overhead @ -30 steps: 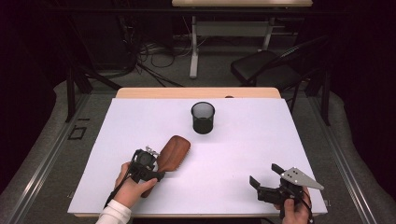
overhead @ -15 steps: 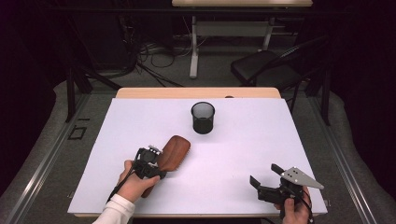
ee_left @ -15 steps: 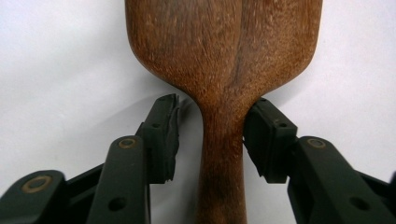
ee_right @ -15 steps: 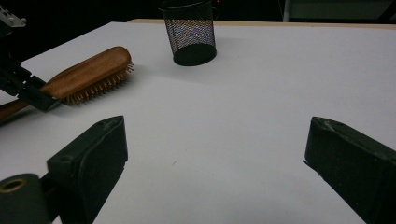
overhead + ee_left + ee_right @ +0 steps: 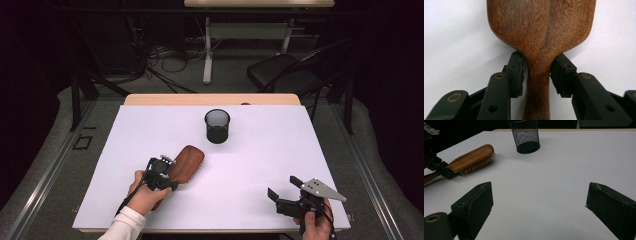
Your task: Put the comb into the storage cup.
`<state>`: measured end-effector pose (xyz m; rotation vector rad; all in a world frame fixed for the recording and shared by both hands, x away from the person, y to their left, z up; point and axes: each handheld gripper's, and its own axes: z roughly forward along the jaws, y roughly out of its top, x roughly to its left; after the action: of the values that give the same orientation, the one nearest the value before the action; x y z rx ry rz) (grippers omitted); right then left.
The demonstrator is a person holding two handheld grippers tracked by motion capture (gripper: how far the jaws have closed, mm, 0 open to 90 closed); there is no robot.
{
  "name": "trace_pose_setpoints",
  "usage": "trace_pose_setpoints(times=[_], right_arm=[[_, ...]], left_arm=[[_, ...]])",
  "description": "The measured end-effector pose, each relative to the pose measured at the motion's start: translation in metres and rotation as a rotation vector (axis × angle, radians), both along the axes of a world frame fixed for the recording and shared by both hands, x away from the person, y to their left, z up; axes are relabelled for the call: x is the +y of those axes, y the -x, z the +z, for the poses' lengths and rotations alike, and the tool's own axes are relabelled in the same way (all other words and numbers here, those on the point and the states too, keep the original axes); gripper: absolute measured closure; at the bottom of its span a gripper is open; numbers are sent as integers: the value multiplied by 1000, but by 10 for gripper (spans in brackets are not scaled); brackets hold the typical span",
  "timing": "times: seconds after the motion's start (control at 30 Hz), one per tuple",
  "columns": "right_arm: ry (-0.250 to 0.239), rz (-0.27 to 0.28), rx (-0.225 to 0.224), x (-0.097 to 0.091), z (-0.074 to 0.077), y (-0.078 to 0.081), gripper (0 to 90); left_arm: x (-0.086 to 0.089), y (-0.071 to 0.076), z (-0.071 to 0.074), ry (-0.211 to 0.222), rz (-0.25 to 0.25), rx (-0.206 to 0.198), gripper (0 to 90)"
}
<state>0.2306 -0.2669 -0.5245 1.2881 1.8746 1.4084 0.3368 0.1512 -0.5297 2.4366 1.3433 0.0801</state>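
Item 1, wooden hairbrush point(image 5: 186, 161): lies bristles down on the white table point(image 5: 260, 165), toward its near left corner, head angled toward the far edge and the cup. Your left gripper point(image 5: 161, 172) has its jaws closed against the narrow neck where handle meets head; in the left gripper view the pads point(image 5: 517, 72) press both sides of the wood. That is likely the sensible hold, since the neck is the slimmest part and the head's flare should stop the brush sliding through.

Item 2, black mesh cup point(image 5: 217, 126): upright, open mouth up, near the middle of the far edge, well apart from the brush. It looks the probable destination, handle first.

Item 3, your right gripper point(image 5: 287, 196): near the near right corner, jaws spread wide, holding nothing. It appears parked clear of the left hand's path, free to steady the cup if it tips
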Motion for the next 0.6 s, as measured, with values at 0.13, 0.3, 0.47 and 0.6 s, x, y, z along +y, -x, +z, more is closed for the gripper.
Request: trace_pose_setpoints(times=[0.13,0.3,0.47,0.6], right_arm=[[-7,0,4,0,0,0,71],[-1,5,2,0,-1,-1,78],[-1,8,3,0,-1,-1,84],[0,9,7,0,0,-1,88]], left_arm=[[0,0,0,1,2,6,666],[0,0,0,-2,2,5,674],[-1,1,0,-5,2,5,687],[-1,1,0,-2,5,7,693]])
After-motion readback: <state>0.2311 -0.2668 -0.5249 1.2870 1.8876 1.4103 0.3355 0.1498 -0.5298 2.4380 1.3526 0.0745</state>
